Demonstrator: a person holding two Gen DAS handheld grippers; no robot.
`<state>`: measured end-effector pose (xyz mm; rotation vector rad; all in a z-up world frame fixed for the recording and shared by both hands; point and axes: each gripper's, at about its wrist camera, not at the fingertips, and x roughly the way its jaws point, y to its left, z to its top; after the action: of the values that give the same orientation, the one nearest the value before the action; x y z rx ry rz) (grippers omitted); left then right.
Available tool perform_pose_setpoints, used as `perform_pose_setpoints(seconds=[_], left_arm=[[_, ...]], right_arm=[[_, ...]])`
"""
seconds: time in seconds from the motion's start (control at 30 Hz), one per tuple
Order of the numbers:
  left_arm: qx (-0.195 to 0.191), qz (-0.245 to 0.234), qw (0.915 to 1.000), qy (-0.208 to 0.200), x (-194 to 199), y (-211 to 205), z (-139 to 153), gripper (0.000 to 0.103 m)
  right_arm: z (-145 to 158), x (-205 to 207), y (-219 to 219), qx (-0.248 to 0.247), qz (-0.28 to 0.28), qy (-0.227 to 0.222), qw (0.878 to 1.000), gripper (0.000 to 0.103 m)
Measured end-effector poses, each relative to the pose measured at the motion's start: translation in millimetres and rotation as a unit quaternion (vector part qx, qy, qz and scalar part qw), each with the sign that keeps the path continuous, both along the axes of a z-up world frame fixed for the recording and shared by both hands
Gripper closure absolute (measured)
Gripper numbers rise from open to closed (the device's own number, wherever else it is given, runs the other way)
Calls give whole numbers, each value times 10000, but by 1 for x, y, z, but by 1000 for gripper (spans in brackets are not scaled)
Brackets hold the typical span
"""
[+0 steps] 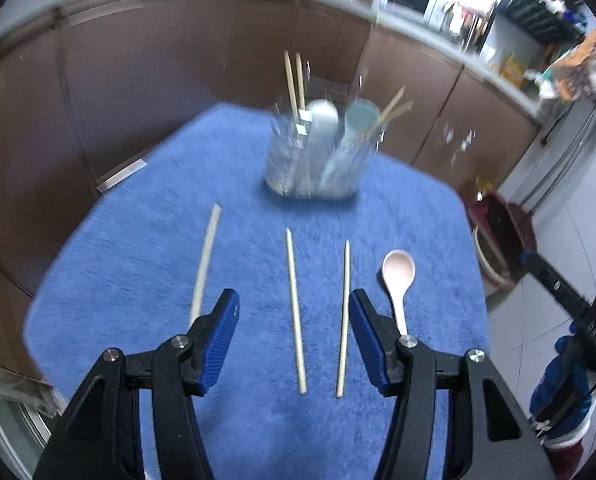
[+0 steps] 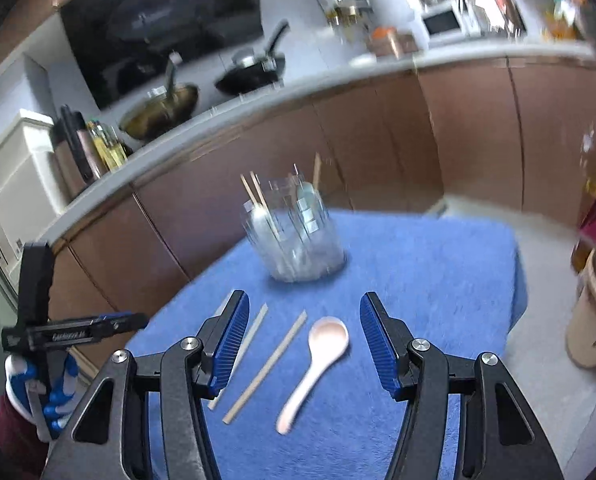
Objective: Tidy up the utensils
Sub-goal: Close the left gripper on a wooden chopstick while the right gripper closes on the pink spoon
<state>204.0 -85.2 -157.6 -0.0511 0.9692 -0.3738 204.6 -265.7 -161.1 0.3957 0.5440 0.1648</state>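
Note:
A clear utensil holder (image 1: 318,156) (image 2: 295,238) stands at the far side of a blue mat (image 1: 137,264) (image 2: 438,280), with chopsticks and spoons upright in it. Three loose chopsticks lie on the mat: a left one (image 1: 205,264), a middle one (image 1: 295,312) and a right one (image 1: 344,320). To their right lies a pale pink spoon (image 1: 398,280) (image 2: 318,364). My left gripper (image 1: 293,312) hovers open over the middle and right chopsticks. My right gripper (image 2: 304,332) hovers open above the spoon and a chopstick (image 2: 265,368). Neither gripper holds anything.
Brown cabinets under a grey counter curve behind the table. Two pans (image 2: 249,68) sit on the stove. A beige bin (image 2: 594,320) stands on the floor at the right. A gloved hand (image 2: 49,392) holds the other gripper at the left edge.

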Motion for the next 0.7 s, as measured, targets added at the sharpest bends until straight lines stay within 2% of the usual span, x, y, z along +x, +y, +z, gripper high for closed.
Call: perform_pose_setpoints(seconds=[0.23, 0.47, 0.63, 0.7], left_arm=[[300, 112, 9957, 869, 74, -48, -54, 49], [631, 283, 9898, 1245, 111, -61, -85, 50], [779, 263, 9871, 1373, 124, -69, -98, 66], [817, 254, 9864, 1406, 128, -73, -101, 77]], right_arm=[[-61, 52, -15, 257, 605, 712, 9953, 55], [-106, 101, -18, 536, 1330, 1225, 9821, 61], [-122, 121, -18, 701, 1643, 1398, 9739, 66], [-125, 128, -15, 712, 1749, 1438, 9714, 67]])
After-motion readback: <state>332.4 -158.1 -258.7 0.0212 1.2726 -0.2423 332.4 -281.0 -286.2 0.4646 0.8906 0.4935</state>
